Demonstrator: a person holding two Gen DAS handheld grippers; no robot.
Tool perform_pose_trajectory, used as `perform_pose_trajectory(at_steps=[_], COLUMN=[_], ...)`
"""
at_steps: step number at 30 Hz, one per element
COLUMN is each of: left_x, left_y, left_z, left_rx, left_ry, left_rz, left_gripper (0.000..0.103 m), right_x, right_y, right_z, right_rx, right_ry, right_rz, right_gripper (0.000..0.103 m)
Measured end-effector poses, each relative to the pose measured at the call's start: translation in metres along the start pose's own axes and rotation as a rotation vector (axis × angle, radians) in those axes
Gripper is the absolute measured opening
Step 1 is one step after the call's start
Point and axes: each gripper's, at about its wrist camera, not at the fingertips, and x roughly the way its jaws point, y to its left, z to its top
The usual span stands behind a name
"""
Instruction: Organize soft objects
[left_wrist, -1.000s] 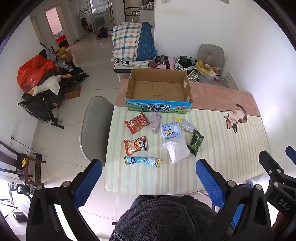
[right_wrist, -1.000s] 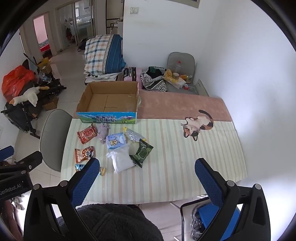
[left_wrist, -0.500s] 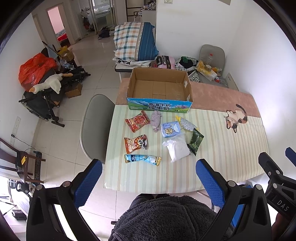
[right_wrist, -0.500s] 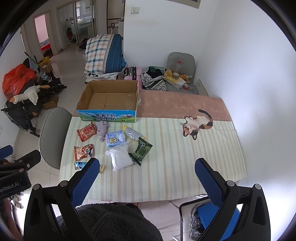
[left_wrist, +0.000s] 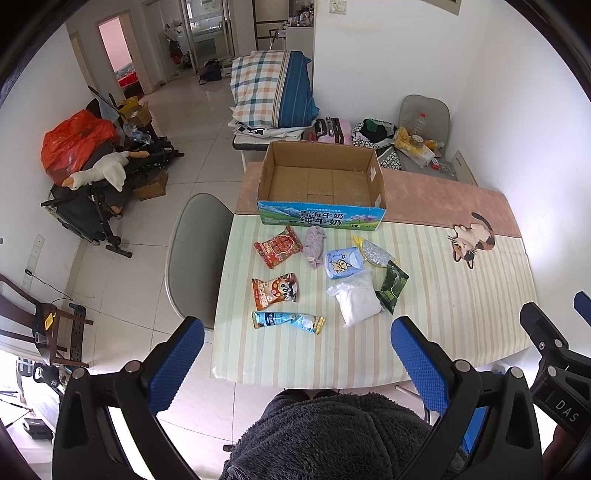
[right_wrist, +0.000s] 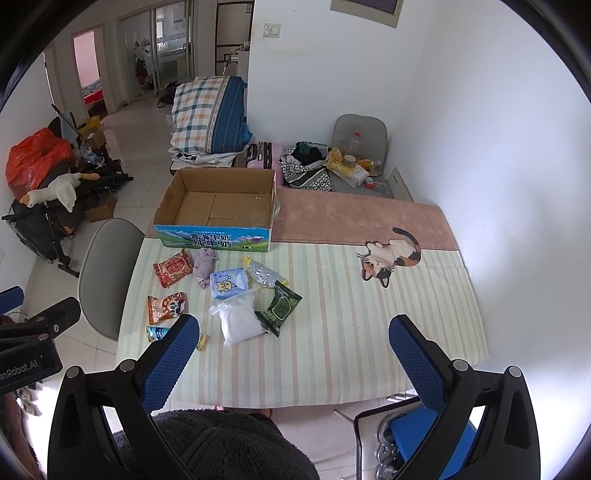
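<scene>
Both tools hang high above the desk, well back from everything on it: the left gripper has its blue-padded jaws wide apart with nothing between them, and the right gripper is spread just as wide and just as empty. Below them, a dark fuzzy sleeve fills the bottom of both views. At the far side of the striped cloth sits the open cardboard box, empty inside, blue printed panel facing us. The soft goods lie in a loose cluster just in front of it: a red snack packet nearest the box on the left, a crumpled lilac cloth just beside it, then a light blue tissue pack and a clear crinkly bag touching its far corner. Nearer the desk's front edge, a white plastic bag sits against a dark green packet, while over on the left an orange panda snack packet lies apart, with a long blue wrapper just in front of it. From the right wrist view that wrapper is half hidden behind the left blue pad. A cat figure is printed on the cloth well off to the right, and a grey chair is tucked at the left edge.
</scene>
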Motion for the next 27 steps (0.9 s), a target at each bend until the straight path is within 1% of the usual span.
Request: perform_pose_trajectory(at_steps=[14,27], left_x=[-0.0064,-0.0062], left_y=[0.0002,-0.0010], left_z=[0.0007,0.0049], left_rx=[0.003,0.002], left_ry=[-0.021,-0.015], left_rz=[0.004,0.000], left_gripper=[0.103,0.103], right_x=[-0.0008,-0.0007], right_y=[-0.0022,-0.0030], right_z=[0.0024,0.0041], right_rx=[0.005,0.005], right_ry=[-0.020,-0.018], right_rz=[0.006,0.005], right_gripper=[0.103,0.103])
